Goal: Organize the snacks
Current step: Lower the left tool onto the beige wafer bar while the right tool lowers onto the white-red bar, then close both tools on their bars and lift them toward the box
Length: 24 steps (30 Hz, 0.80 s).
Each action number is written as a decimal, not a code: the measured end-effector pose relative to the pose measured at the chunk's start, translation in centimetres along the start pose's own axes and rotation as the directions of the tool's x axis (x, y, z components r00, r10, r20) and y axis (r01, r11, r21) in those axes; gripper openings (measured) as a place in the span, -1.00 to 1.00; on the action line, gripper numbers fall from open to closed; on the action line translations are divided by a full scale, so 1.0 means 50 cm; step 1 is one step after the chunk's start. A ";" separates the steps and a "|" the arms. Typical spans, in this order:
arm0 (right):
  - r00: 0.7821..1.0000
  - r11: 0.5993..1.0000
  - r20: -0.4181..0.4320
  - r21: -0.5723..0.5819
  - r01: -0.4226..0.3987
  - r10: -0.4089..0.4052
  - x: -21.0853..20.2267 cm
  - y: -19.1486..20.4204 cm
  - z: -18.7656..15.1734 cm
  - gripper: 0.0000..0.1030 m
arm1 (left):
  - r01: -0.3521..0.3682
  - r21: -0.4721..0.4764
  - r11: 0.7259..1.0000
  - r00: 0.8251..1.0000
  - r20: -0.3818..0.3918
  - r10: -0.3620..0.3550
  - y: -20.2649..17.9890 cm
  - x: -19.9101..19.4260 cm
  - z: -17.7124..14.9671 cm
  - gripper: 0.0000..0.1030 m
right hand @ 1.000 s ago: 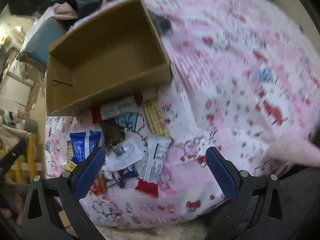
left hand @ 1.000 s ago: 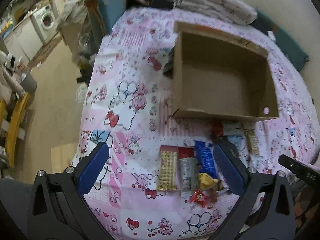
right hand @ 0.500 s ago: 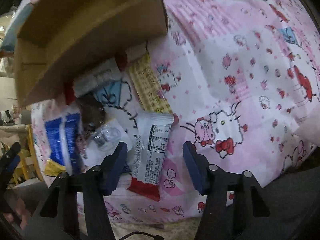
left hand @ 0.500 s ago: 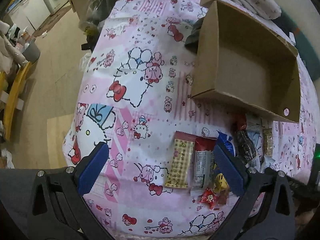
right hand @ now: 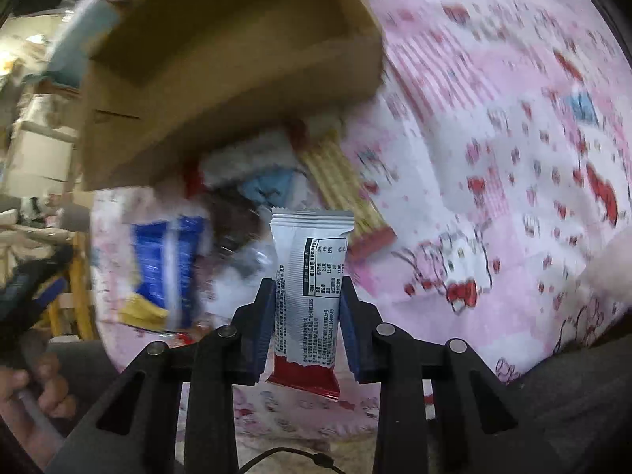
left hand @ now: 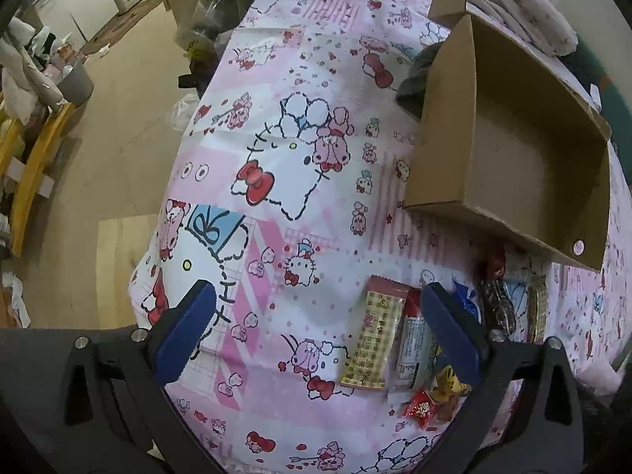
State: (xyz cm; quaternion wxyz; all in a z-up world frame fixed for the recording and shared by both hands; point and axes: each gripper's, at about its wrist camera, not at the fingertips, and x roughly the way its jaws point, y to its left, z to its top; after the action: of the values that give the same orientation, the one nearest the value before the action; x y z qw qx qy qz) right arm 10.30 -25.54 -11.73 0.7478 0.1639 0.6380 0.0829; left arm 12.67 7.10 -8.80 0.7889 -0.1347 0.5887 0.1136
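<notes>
- Right gripper clenched on a white-and-red snack pack, pads on both long edges; pack points forward, red end toward camera, lifted off the sheet.
- Left gripper spread wide, holding nothing, hovering over the pink cartoon bedsheet.
- Cardboard box sits open on the sheet beyond the snacks; inside looks bare from the left wrist view.
- Snack pile lies just in front of the box: one yellow checked bar, one white-red pack beside it, one blue pack, one small red candy, one dark wrapper; the rest are blurred and cannot be counted.
- Person's hand visible at lower left in right wrist view, gripping a handle.
</notes>
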 end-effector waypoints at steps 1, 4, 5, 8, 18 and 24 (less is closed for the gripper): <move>0.999 0.999 0.024 -0.016 -0.031 0.031 -0.014 0.005 0.004 -0.36 | -0.001 0.009 1.000 1.000 -0.005 0.001 -0.003 0.003 -0.001 0.91; 0.992 0.993 0.082 -0.077 -0.085 0.091 -0.048 0.024 0.020 -0.36 | 0.008 0.049 0.999 1.000 -0.027 -0.006 -0.017 0.015 -0.007 0.71; 0.988 0.991 0.109 -0.090 -0.096 0.106 -0.056 0.029 0.024 -0.37 | 0.009 0.065 0.998 0.999 -0.043 -0.006 -0.024 0.024 -0.010 0.66; 0.982 0.989 0.129 -0.068 -0.133 0.141 -0.059 0.015 0.027 -0.36 | 0.010 0.093 0.996 0.995 -0.104 0.000 -0.037 0.059 -0.022 0.32; 0.978 0.988 0.139 -0.047 -0.149 0.154 -0.047 0.002 0.047 -0.37 | 0.028 0.163 0.986 0.973 -0.232 0.011 -0.081 0.132 -0.057 0.13; 0.978 0.987 0.140 -0.050 -0.151 0.156 -0.042 0.006 0.054 -0.36 | 0.006 0.175 0.984 0.974 -0.223 0.034 -0.105 0.164 -0.068 -0.16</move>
State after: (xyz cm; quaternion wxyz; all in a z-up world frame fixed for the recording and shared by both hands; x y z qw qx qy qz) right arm 12.59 -26.34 -9.31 0.7863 0.2036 0.5662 0.1406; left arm 13.67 1.16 -17.18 0.7250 -0.0727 0.6829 0.0512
